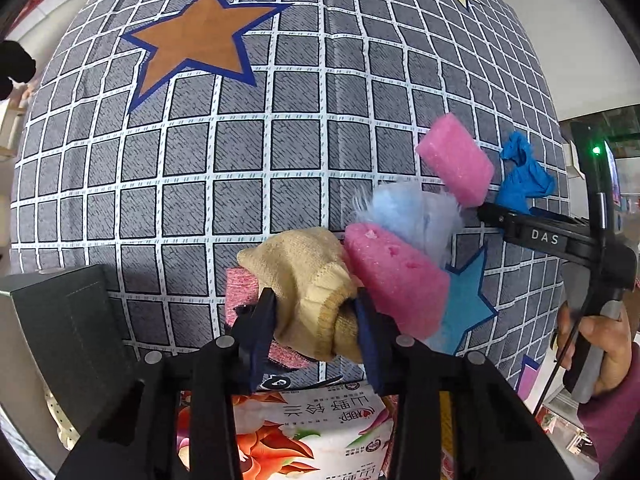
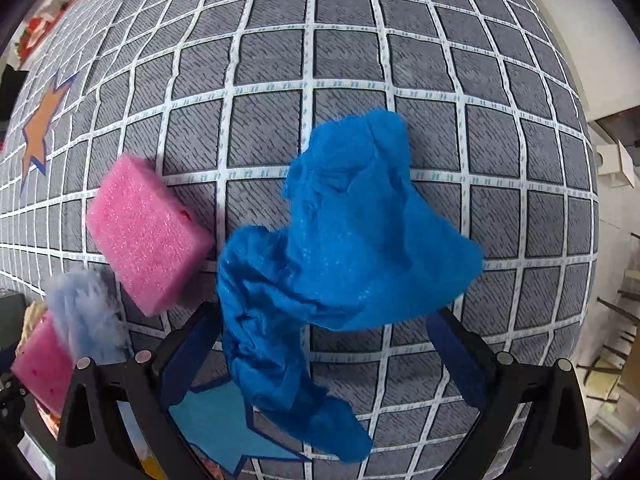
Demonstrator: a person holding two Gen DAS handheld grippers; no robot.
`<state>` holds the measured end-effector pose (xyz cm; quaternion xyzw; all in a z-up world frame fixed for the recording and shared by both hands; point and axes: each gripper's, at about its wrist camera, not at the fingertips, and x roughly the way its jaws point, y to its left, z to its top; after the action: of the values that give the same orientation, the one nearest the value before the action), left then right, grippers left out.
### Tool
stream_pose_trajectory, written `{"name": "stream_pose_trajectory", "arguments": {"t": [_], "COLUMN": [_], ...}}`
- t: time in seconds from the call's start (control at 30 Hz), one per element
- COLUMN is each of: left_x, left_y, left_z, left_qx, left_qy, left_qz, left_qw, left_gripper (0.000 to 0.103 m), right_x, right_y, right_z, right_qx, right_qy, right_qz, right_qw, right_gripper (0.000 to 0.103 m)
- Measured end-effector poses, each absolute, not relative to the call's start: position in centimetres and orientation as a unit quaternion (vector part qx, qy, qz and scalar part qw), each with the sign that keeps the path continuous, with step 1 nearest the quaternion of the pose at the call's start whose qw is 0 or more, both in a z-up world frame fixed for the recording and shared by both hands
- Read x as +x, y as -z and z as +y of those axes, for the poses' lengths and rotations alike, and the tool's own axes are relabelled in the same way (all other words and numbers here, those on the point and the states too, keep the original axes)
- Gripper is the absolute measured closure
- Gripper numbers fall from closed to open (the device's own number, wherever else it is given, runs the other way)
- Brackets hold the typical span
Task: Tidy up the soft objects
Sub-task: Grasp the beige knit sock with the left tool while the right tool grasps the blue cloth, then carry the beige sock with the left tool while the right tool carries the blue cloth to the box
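My left gripper [image 1: 314, 304] points down at the checked bedsheet [image 1: 240, 160] and is shut on a beige knit sock [image 1: 304, 268], its pads pressing the bunched cloth from both sides. A pink knit cloth [image 1: 240, 292] lies under the sock. Beside it are a pink sponge [image 1: 396, 276], a light blue fluffy piece [image 1: 416, 216] and a second pink sponge [image 1: 456, 160]. My right gripper [image 2: 324, 340] stands open over a crumpled blue cloth [image 2: 344, 248], which lies between its spread fingers without being squeezed. The second pink sponge [image 2: 148, 236] sits just left of that cloth.
A dark box [image 1: 68, 320] stands at the sheet's lower left edge. A floral printed package [image 1: 304, 432] lies under my left gripper. A hand [image 1: 592, 328] in a maroon sleeve holds the right gripper's handle. Orange, yellow and blue stars are printed on the sheet.
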<state>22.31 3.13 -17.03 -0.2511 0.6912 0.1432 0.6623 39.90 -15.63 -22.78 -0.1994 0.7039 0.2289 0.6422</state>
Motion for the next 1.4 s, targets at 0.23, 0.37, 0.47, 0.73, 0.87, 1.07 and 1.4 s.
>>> {"name": "stream_pose_trajectory", "arguments": {"t": [0.23, 0.37, 0.47, 0.73, 0.87, 1.07, 1.4], "left_x": [23.4, 24.1, 24.4, 21.5, 19.4, 16.2, 10.0], "left_y": [18.8, 19.4, 18.8, 10.7, 7.3, 4.2, 1.6], "left_z": [2.9, 1.8, 0.9, 0.0, 0.0, -0.6, -2.3], "left_qx": [-0.244, -0.230, -0.210, -0.172, -0.171, -0.168, -0.155], "left_qy": [-0.141, -0.123, -0.134, -0.173, -0.177, -0.176, -0.170], "left_qz": [0.703, 0.705, 0.693, 0.608, 0.580, 0.558, 0.557], "left_qw": [0.652, 0.660, 0.677, 0.755, 0.777, 0.793, 0.798], "left_gripper": [0.045, 0.074, 0.080, 0.080, 0.080, 0.080, 0.080], "right_x": [39.4, 40.3, 40.8, 40.1, 38.1, 34.9, 29.1], "right_y": [22.7, 21.9, 20.4, 13.3, 9.4, 6.1, 1.6], "right_z": [-16.1, -15.1, -15.3, -17.9, -19.4, -20.2, -19.5], "right_qx": [-0.207, -0.199, -0.186, -0.097, -0.067, -0.044, -0.038], "right_qy": [-0.233, -0.229, -0.245, -0.289, -0.303, -0.310, -0.327], "right_qz": [0.708, 0.695, 0.685, 0.664, 0.656, 0.649, 0.628], "right_qw": [0.634, 0.652, 0.660, 0.683, 0.688, 0.693, 0.706], "right_gripper": [0.000, 0.028, 0.086, 0.086, 0.086, 0.086, 0.086]}}
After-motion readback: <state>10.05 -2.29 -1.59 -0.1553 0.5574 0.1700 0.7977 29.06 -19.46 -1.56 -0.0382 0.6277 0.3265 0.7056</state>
